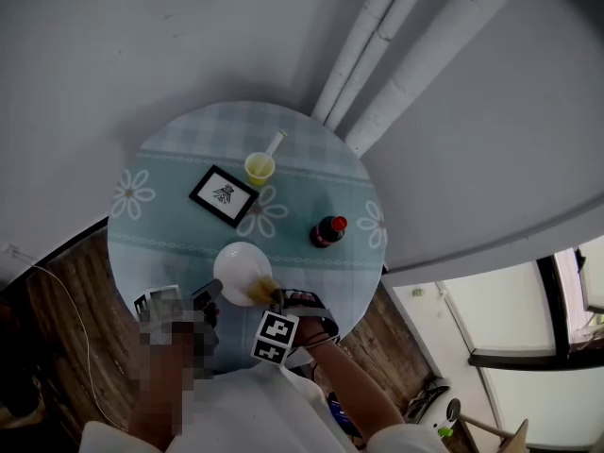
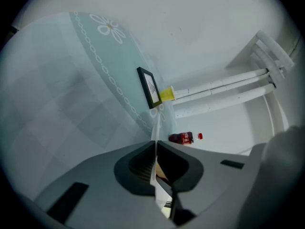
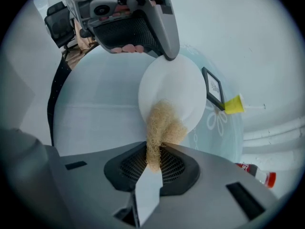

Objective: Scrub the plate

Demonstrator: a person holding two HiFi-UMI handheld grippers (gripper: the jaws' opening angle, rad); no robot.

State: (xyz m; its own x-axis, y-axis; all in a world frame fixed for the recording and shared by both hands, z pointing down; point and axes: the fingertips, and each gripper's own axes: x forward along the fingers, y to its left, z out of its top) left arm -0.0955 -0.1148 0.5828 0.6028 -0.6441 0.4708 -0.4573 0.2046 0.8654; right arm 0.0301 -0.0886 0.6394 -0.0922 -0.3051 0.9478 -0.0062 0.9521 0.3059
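Note:
A white plate (image 1: 238,264) is over the near part of the round table, and the right gripper view shows its face (image 3: 174,87). My left gripper (image 1: 209,296) is shut on the plate's near rim. In the left gripper view the plate shows edge-on as a thin white line (image 2: 156,128) between the jaws of the left gripper (image 2: 156,146). My right gripper (image 3: 155,152) is shut on a tan fibrous scrubber (image 3: 161,125), which rests against the plate's lower edge. In the head view the scrubber (image 1: 263,290) sits at the plate's right side, in front of the right gripper (image 1: 276,302).
On the teal flowered tablecloth (image 1: 179,159) stand a black picture frame (image 1: 224,195), a yellow cup (image 1: 260,168) with a stick in it and a dark cola bottle (image 1: 327,231) with a red cap. White pipes (image 1: 396,55) run behind the table. Wooden floor (image 1: 71,300) shows below.

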